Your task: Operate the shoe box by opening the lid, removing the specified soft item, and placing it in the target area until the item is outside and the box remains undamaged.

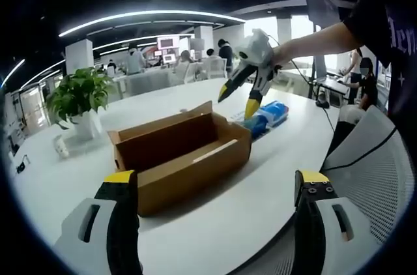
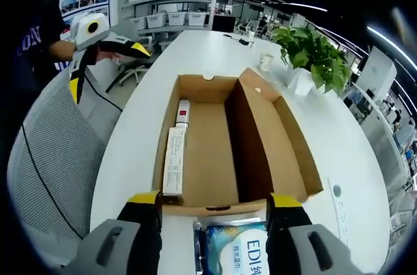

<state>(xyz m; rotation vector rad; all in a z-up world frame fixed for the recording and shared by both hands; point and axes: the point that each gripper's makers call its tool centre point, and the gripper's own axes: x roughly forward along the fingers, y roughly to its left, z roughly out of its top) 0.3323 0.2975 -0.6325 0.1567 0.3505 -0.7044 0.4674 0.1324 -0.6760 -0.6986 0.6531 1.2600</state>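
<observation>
Box (image 2: 215, 151) sits open on a white table (image 2: 339, 131), lid (image 2: 277, 135) folded back on one side. Inside, along one wall, lie a long white carton (image 2: 173, 161) with small unreadable print and a smaller white item (image 2: 183, 111) with a red mark. Soft pack (image 2: 233, 249), blue and white, rests on the table outside the box, touching its near end in the right gripper view; "EDI" is legible on it, followed by characters too small to read. Right gripper (image 2: 215, 206) hangs just above the pack, jaws spread to either side of it, gripping nothing. Left gripper (image 1: 215, 187) is held back from the box, jaws wide apart and empty. Potted plant (image 2: 313, 60) and a paper cup (image 2: 265, 61) stand beyond the box
</observation>
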